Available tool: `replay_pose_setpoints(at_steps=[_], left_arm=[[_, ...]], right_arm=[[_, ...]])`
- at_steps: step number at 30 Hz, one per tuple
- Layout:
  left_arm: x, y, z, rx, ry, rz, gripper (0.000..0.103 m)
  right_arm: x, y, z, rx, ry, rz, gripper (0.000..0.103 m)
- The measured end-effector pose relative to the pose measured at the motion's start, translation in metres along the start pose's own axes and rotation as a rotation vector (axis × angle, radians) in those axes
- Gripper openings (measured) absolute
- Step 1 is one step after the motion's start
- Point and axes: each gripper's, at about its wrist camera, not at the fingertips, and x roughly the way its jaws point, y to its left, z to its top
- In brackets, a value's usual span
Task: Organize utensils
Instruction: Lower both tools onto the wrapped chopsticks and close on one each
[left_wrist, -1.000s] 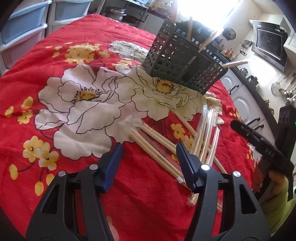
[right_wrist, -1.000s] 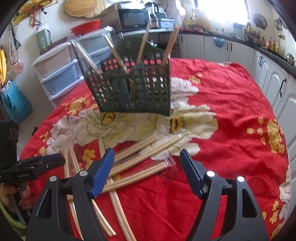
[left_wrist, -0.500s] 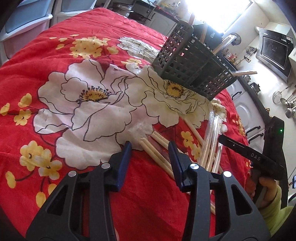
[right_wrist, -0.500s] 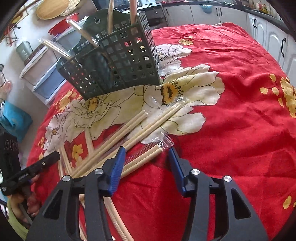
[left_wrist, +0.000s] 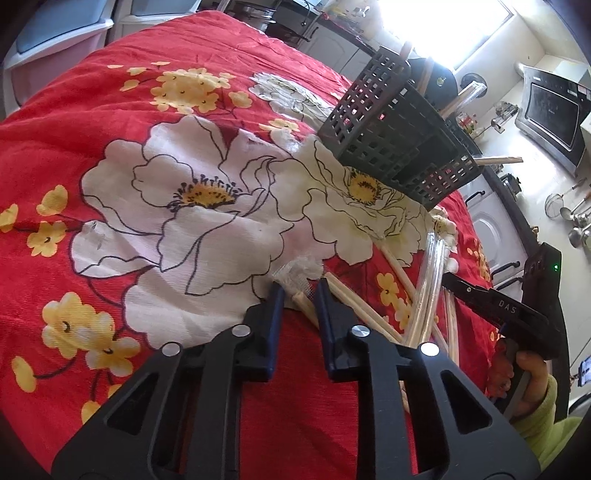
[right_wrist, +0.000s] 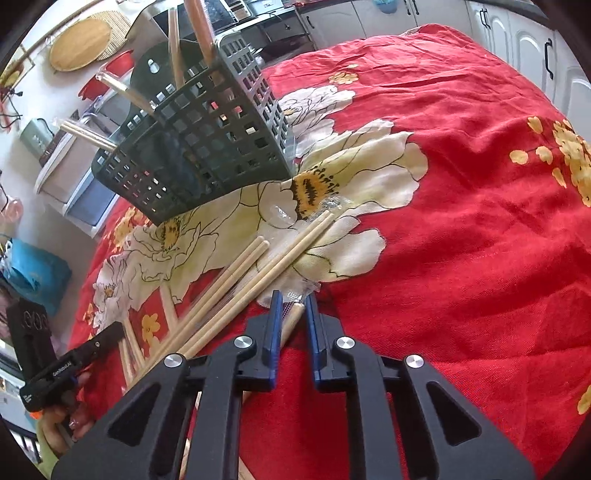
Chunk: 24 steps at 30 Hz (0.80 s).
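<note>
Kitchen setup with a red floral tablecloth (left_wrist: 110, 110) over the table, and your dark mesh caddy (left_wrist: 399, 147) is the thing to orient by. It already has a handful of sticks standing in it: a few chopsticks, some of them still in clear sleeves, poking out the top. So you're partway in, I'd say, but not close to done.

Most of the work is still lying on the cloth just in front of the caddy: a loose fan of wrapped chopstick pairs (right_wrist: 236, 280), crossing each other, with more sleeved ones off to the side.

Your left gripper (left_wrist: 297, 291) is down at the near end of that pile with its jaws closing around the tip of a wrapped pair (left_wrist: 303, 301); the pads look like they're on it or nearly so. Your right gripper (right_wrist: 291, 299) is doing the same at the other side of the pile, jaws closing on the end of another sleeved pair (right_wrist: 293, 317) that sits between them.

Looks like two pickups at once, then both go up into the caddy. Plenty of pairs left after these.
</note>
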Motion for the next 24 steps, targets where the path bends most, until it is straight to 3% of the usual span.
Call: replay_pose_setpoints(at_steps=[11, 24], left_arm=[[-0.005, 0.015, 0.003, -0.079, -0.001, -0.075, 0.005], [-0.041, 0.040, 0.013, -0.123, -0.114, -0.009, 0.004]], right_arm=[[-0.009, 0.000, 0.002, -0.006, -0.020, 0.006, 0.008], [-0.028, 0.022, 0.005, -0.101, -0.090, 0.032, 0.008]])
